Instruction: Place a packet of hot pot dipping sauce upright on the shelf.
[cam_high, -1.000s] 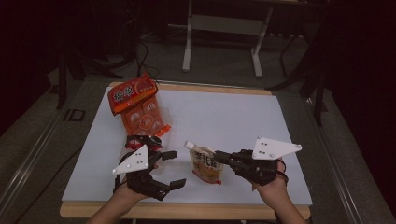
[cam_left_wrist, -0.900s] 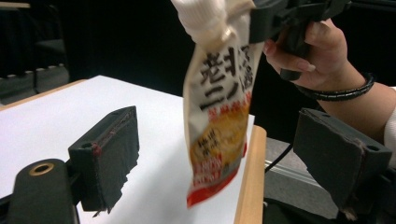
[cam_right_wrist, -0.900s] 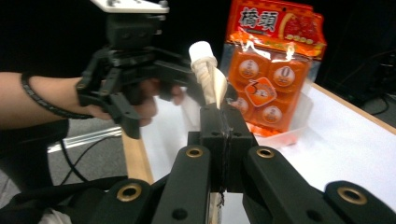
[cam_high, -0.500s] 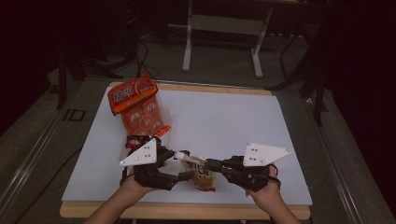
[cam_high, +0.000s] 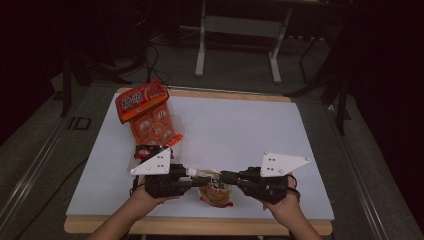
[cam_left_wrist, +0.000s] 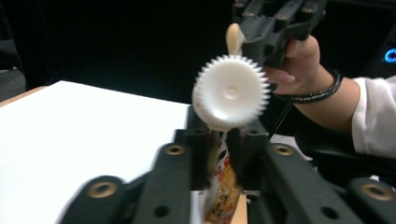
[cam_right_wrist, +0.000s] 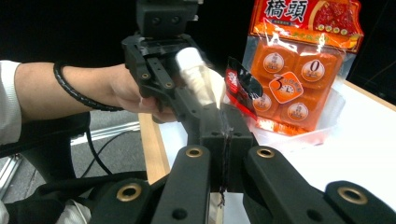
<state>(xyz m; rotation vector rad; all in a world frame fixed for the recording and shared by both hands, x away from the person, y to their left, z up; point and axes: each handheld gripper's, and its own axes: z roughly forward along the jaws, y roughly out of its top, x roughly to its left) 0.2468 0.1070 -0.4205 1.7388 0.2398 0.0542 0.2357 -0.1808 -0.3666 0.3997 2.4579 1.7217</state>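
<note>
Fingers (cam_left_wrist: 201, 154) of two grippers on one pouch (cam_high: 216, 189)

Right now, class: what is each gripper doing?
Left gripper: shut on the spouted pouch, just below its cap.
Right gripper: shut on the pouch's edge.

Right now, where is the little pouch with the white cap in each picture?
High view: the pouch is at the bottom middle, near the table's front edge.
Left gripper view: the pouch is low in the middle, with its toothed white cap above it.
Right gripper view: it is in the upper middle, left of the orange snack bag.
Shared landmark: the white tabletop.
</note>
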